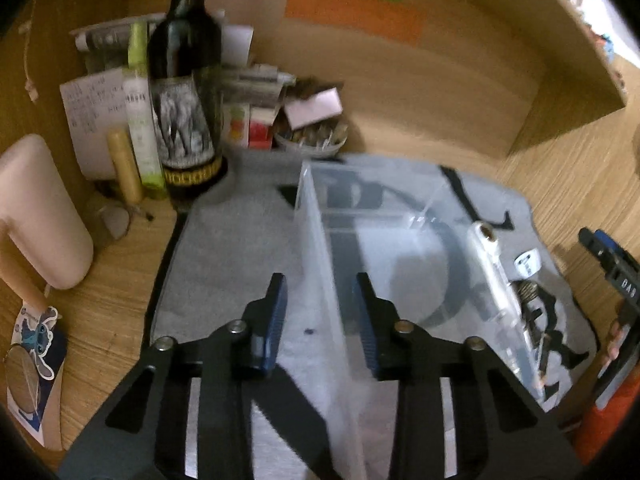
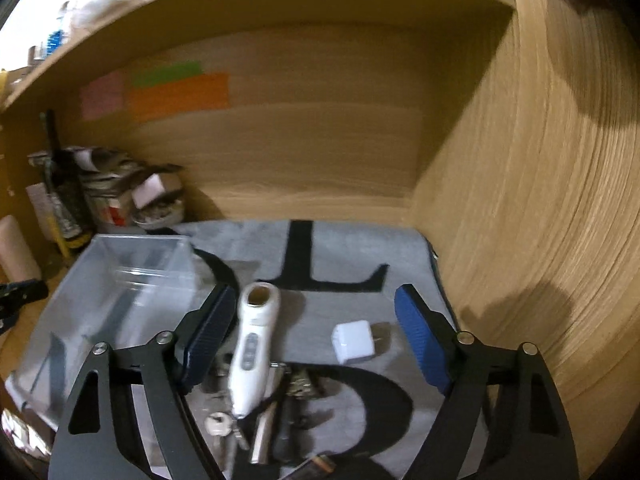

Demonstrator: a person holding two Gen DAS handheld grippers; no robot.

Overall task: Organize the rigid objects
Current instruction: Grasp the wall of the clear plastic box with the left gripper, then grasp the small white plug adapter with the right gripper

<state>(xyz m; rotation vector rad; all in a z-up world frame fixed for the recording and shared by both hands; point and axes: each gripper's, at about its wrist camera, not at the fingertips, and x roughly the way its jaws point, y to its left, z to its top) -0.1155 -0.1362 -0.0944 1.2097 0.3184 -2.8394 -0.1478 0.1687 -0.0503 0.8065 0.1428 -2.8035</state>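
A clear plastic box (image 1: pixel 384 240) stands empty on a grey mat with black letters (image 1: pixel 224 264). My left gripper (image 1: pixel 320 312) is open, with the box's near left wall between its fingers. In the right wrist view the box (image 2: pixel 132 276) is at the left. My right gripper (image 2: pixel 316 336) is open above a white handheld device (image 2: pixel 252 352) and a white plug adapter (image 2: pixel 354 340). Keys (image 2: pixel 220 426) and small dark tools (image 2: pixel 288 420) lie below them on the mat. The device (image 1: pixel 494 268) also shows right of the box in the left wrist view.
A dark wine bottle (image 1: pixel 184 92), a green tube, papers and a bowl of small items (image 1: pixel 312 136) crowd the back left corner. A pink cylinder (image 1: pixel 40 216) stands at the left. Wooden walls (image 2: pixel 520 200) close in behind and on the right. My right gripper (image 1: pixel 612 276) shows at the right edge.
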